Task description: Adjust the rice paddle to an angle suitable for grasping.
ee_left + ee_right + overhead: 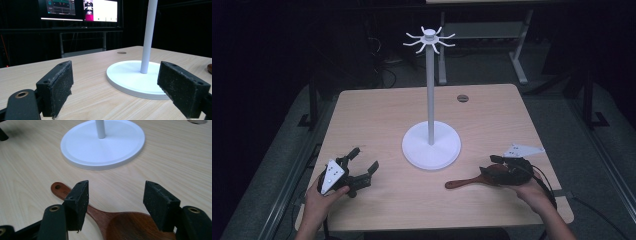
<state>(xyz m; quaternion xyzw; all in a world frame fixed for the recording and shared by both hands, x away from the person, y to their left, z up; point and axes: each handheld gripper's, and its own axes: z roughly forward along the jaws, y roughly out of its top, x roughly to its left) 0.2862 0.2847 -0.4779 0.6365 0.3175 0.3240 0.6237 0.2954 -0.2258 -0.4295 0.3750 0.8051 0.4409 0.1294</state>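
Jaws on our right gripper (116,203) stand wide, straddling the dark brown wooden spoon (117,222) at lower centre of frame, pads clear of it. Left gripper (115,91) is wide open too, empty, facing the white round-based stand (136,78).

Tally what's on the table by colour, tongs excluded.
White: 1, the hook stand
Brown: 1, the wooden spoon
Total: 2
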